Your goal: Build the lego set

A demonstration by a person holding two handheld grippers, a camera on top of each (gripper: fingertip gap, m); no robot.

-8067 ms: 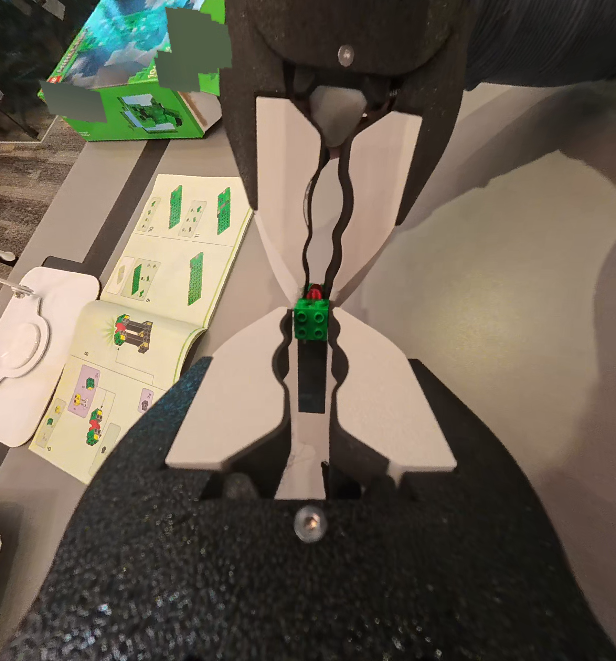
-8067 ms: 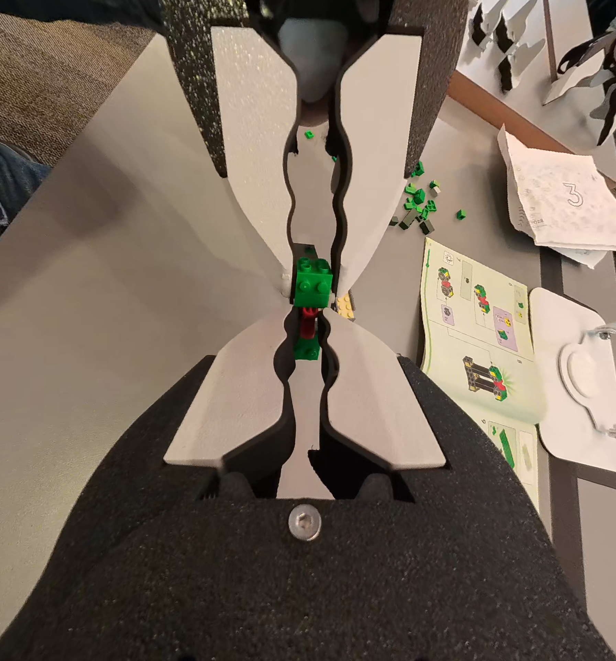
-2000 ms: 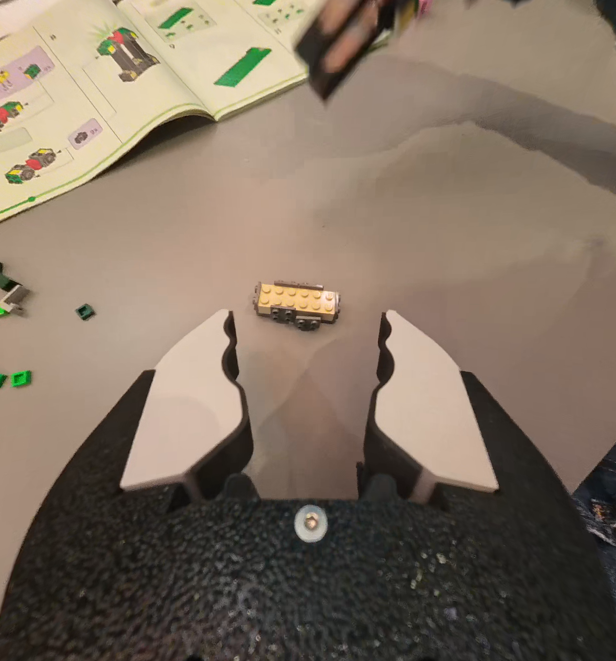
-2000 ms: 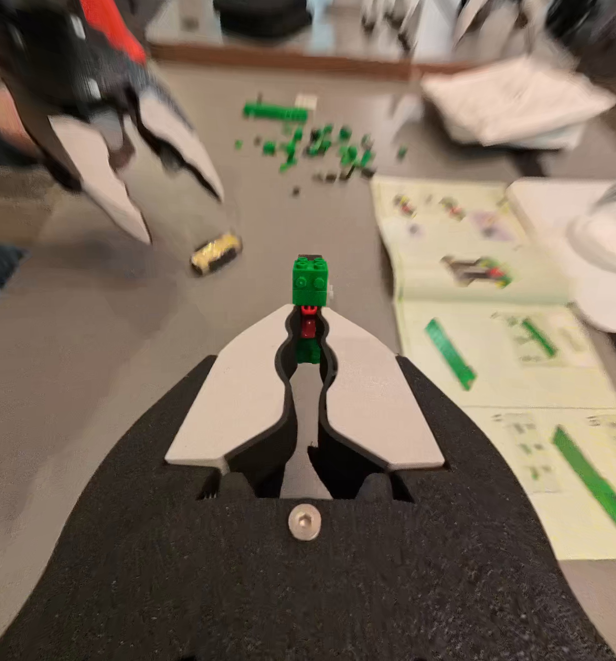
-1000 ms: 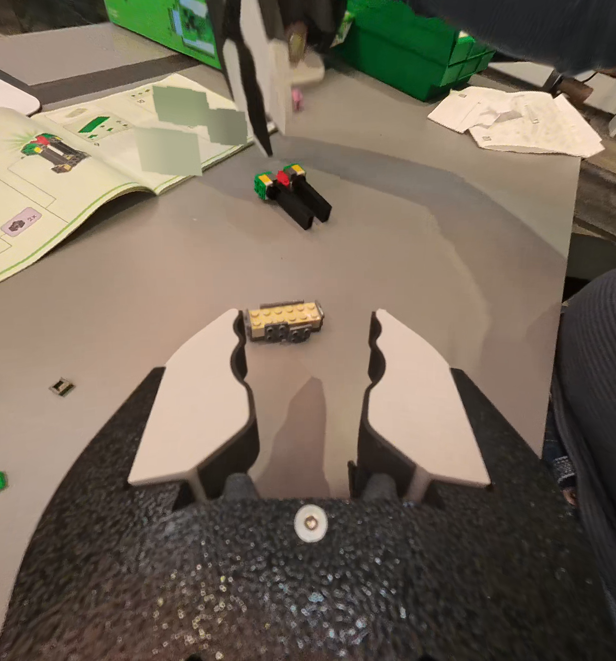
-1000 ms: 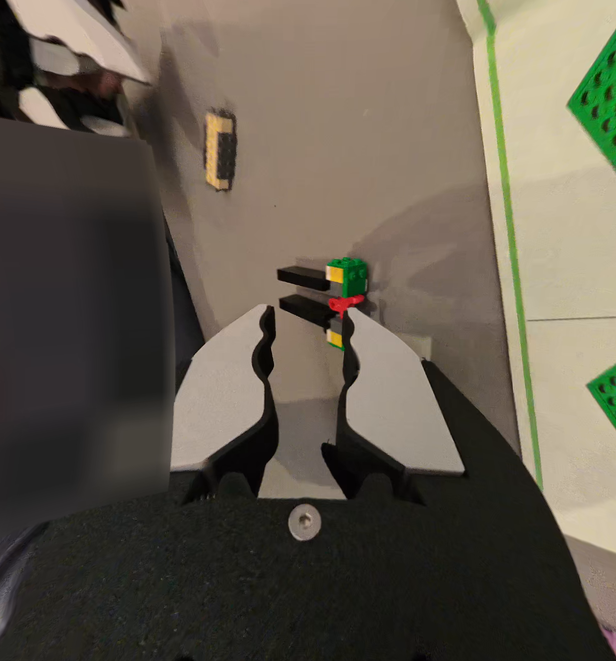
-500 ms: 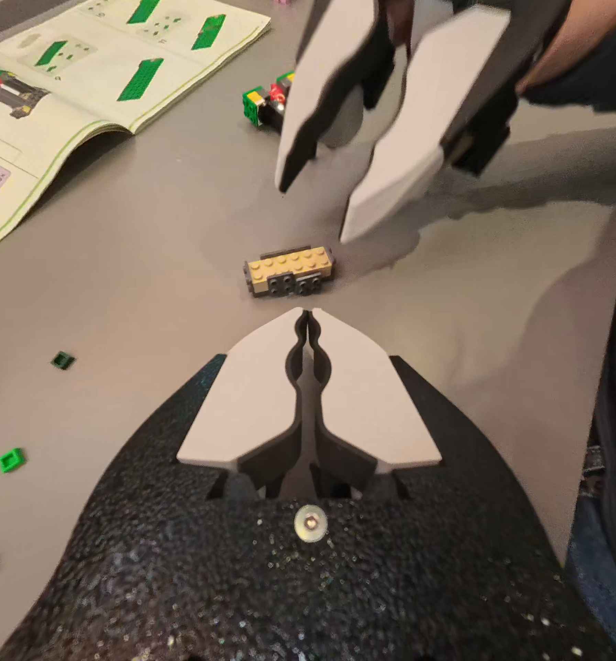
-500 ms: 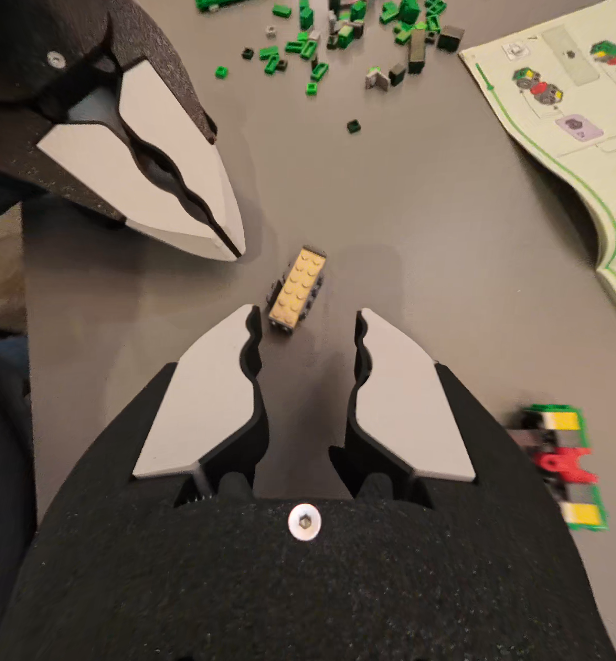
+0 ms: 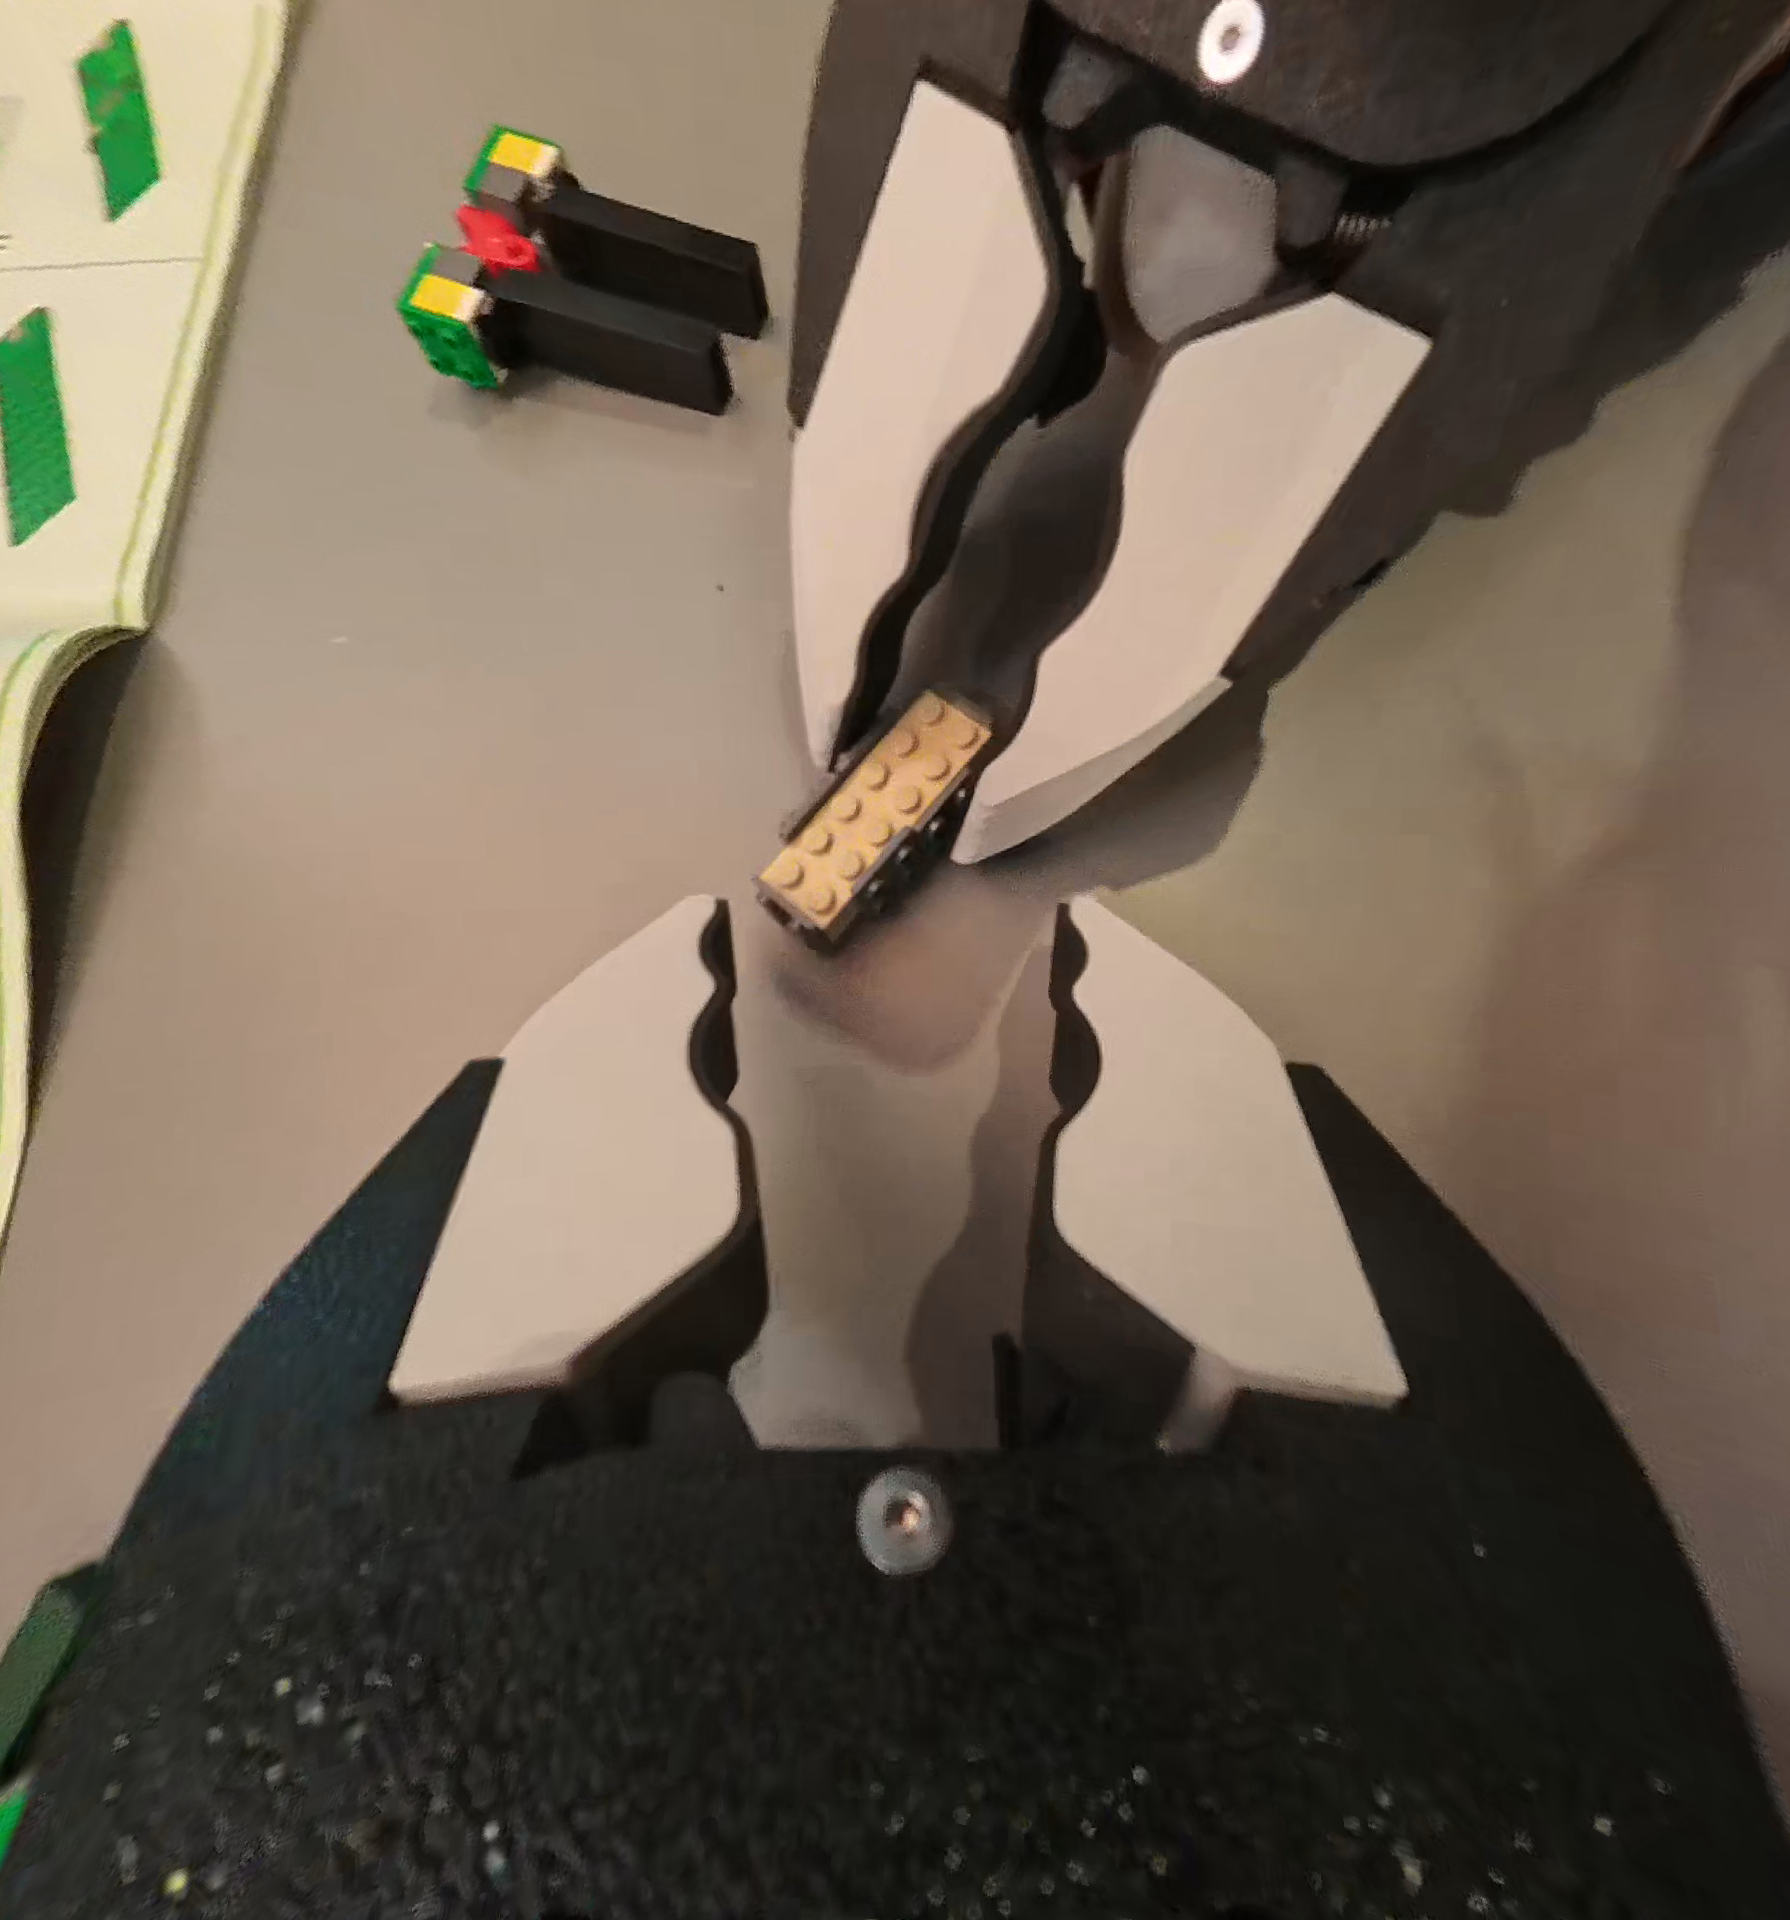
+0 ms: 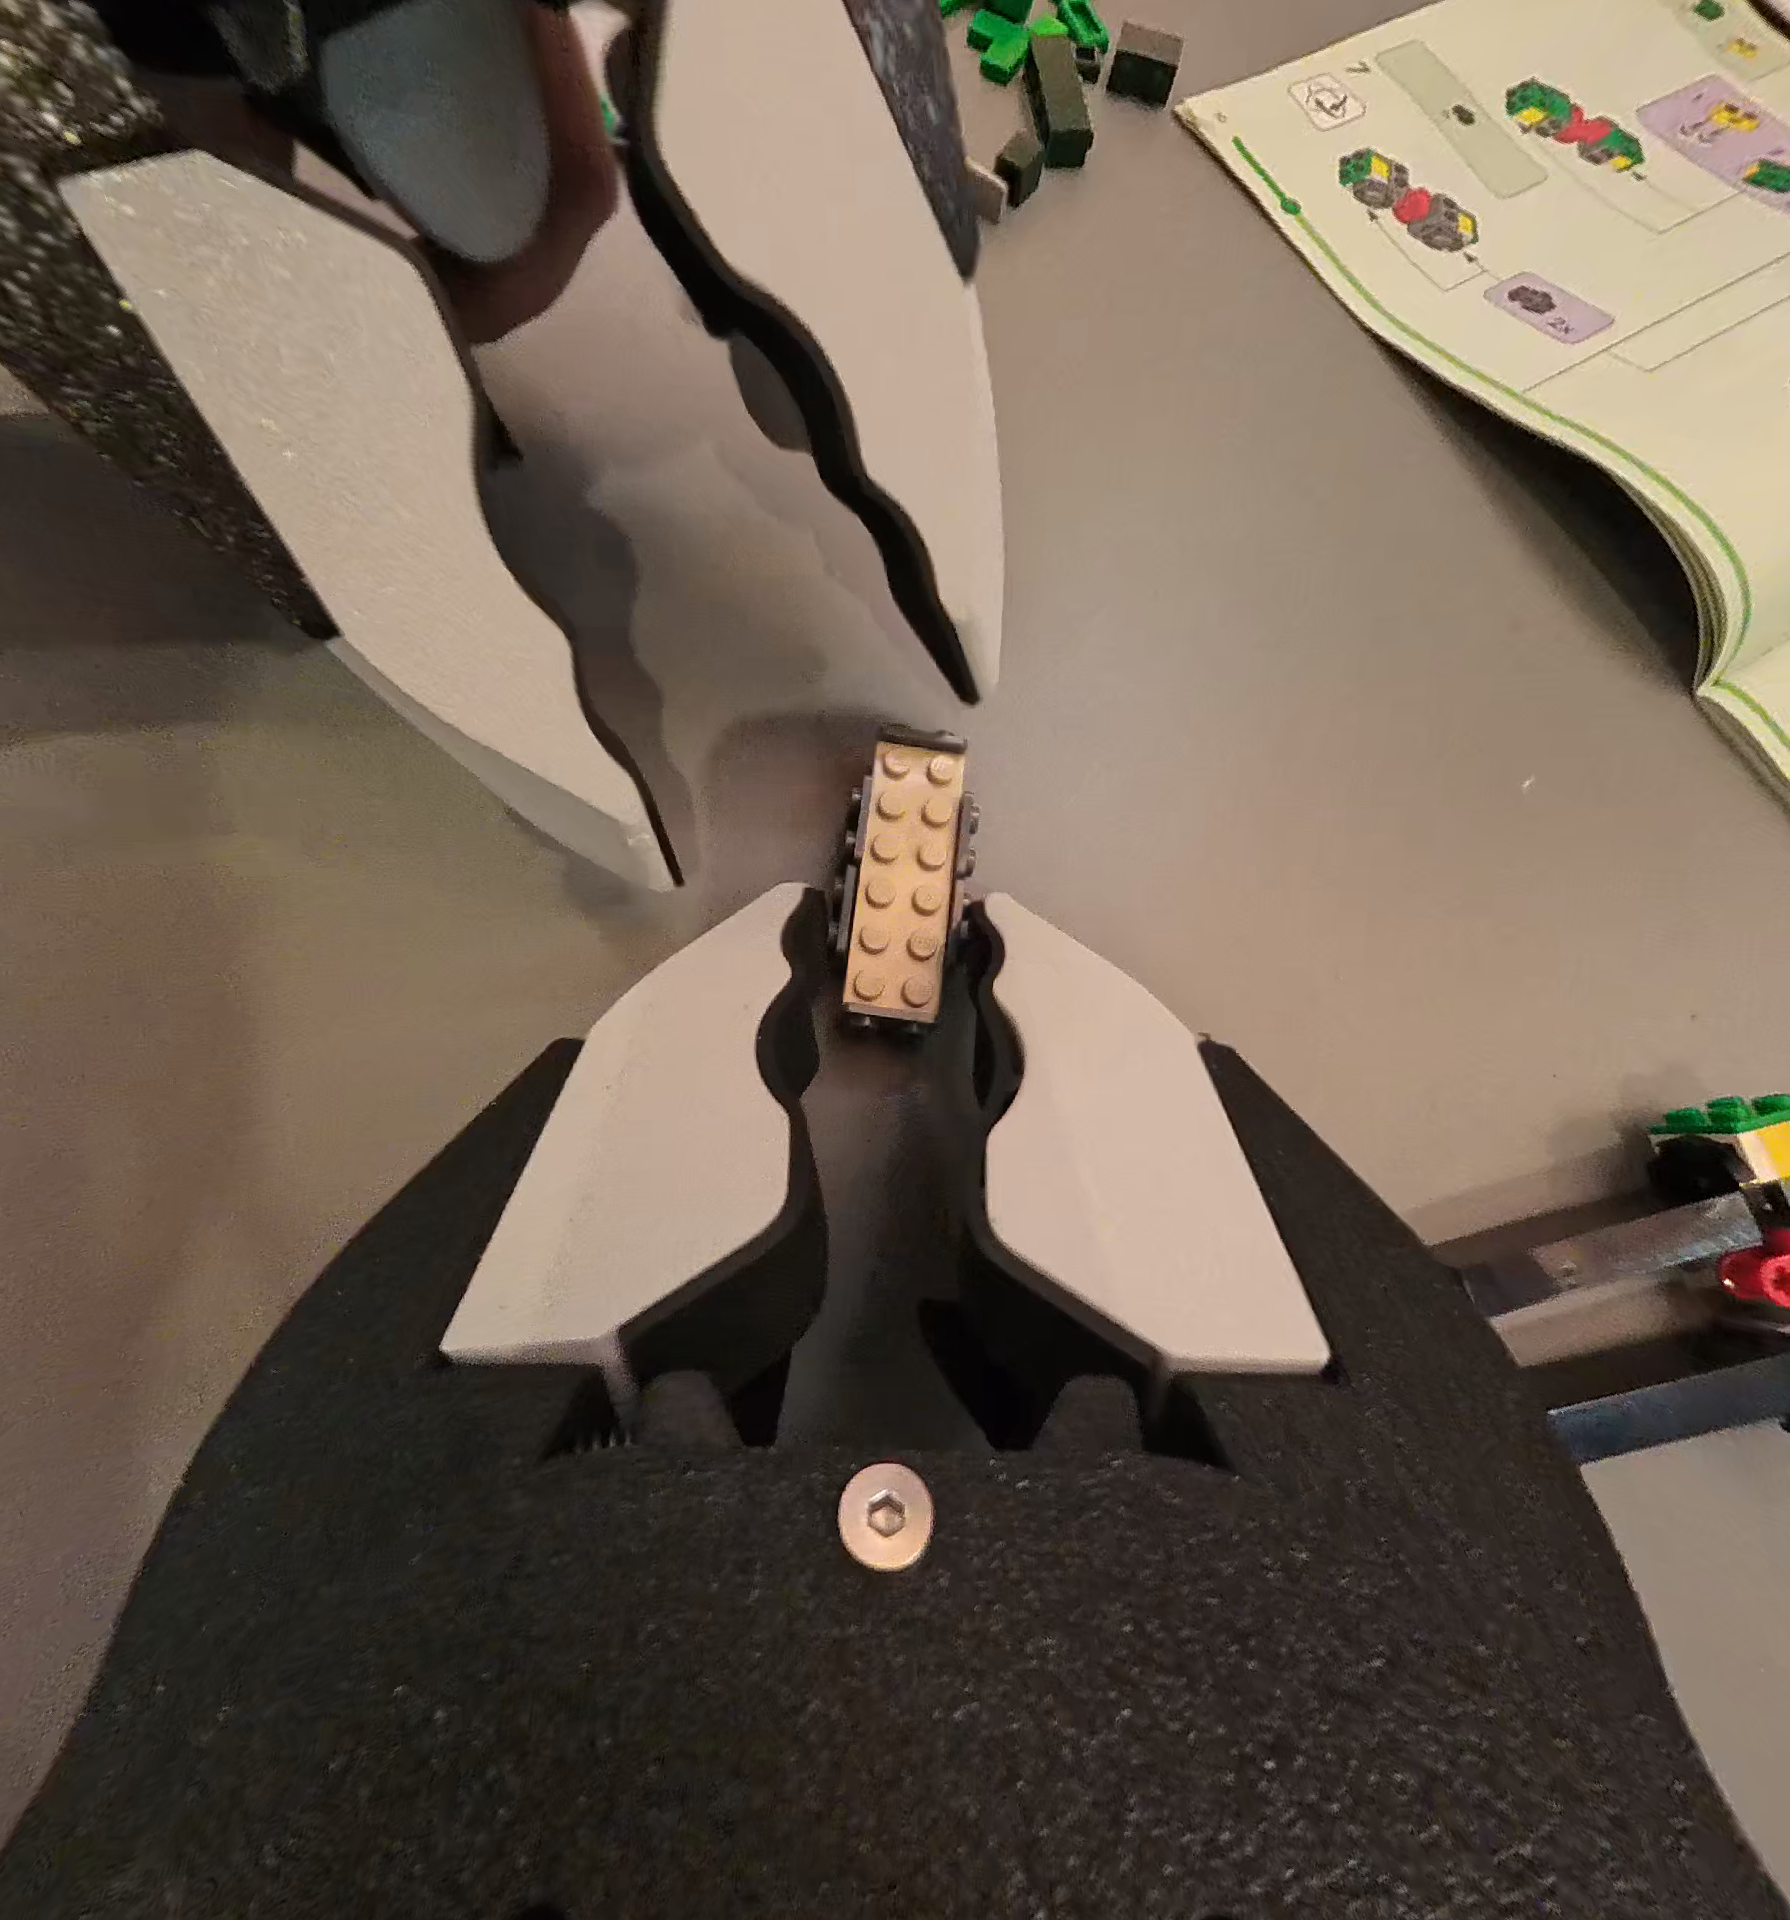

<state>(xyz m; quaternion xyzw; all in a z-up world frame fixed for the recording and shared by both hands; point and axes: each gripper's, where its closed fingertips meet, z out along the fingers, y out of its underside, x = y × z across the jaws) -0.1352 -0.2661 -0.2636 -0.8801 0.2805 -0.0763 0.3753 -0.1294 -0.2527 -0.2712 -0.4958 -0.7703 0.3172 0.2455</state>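
Note:
A tan plate on dark grey bricks [image 10: 906, 883] forms a small assembly [image 9: 875, 821] on the grey table. My right gripper [image 10: 891, 909] is shut on its near end, one fingertip on each long side; in the left wrist view it reaches in from the top [image 9: 901, 800]. The assembly looks tipped slightly off the table, with a shadow under it. My left gripper [image 9: 891, 914] is open and empty, its tips just short of the assembly's other end; it also shows in the right wrist view [image 10: 823, 779].
A second assembly with green, yellow and red parts and two black bars [image 9: 579, 281] lies beside the right gripper [image 10: 1753, 1226]. An open instruction booklet [image 9: 29, 416] [image 10: 1597, 260] lies nearby. Loose green and dark pieces [image 10: 1047, 83] lie beyond the left gripper. The tips of both grippers are at nearly the same place.
My right gripper came from the green and black assembly to the tan one and shut on it. My left gripper shut, then opened again close to the assembly, which has turned.

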